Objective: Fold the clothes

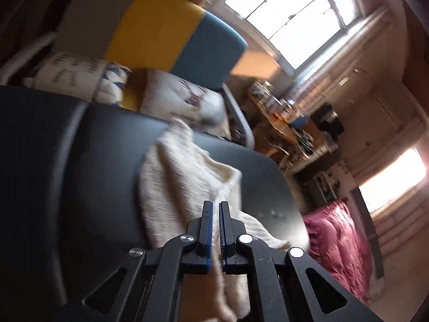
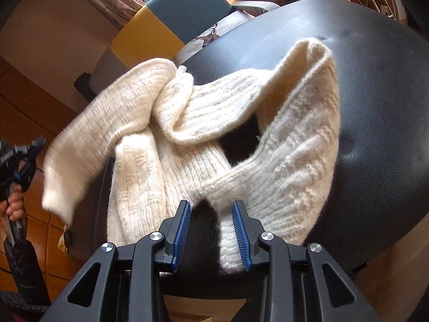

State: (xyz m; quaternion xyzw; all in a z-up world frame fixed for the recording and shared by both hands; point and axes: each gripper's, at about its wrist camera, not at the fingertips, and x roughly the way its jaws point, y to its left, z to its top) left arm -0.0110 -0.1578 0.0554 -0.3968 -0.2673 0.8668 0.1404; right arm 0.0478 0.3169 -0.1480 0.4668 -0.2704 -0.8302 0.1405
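A cream knitted sweater (image 2: 295,161) lies bunched on a black leather-look table (image 2: 375,94). My right gripper (image 2: 211,210) is open at the table's near edge. A ribbed band of the sweater (image 2: 228,244) runs between its fingers, close to the right one. The sweater's left part (image 2: 80,147) is lifted past the table's left edge and is blurred. There a hand holds my left gripper (image 2: 37,143). In the left wrist view the left gripper (image 1: 215,206) is closed down to a narrow slit on the sweater (image 1: 182,177), and cloth hangs under it above the table (image 1: 93,161).
Behind the table stands a yellow and blue chair back (image 1: 171,29) with printed cushions (image 1: 185,99). A pink quilt (image 1: 340,244) lies on the floor to the right. A cluttered wooden desk (image 1: 284,123) stands below the window (image 1: 292,13). Wooden floor (image 2: 34,102) lies left of the table.
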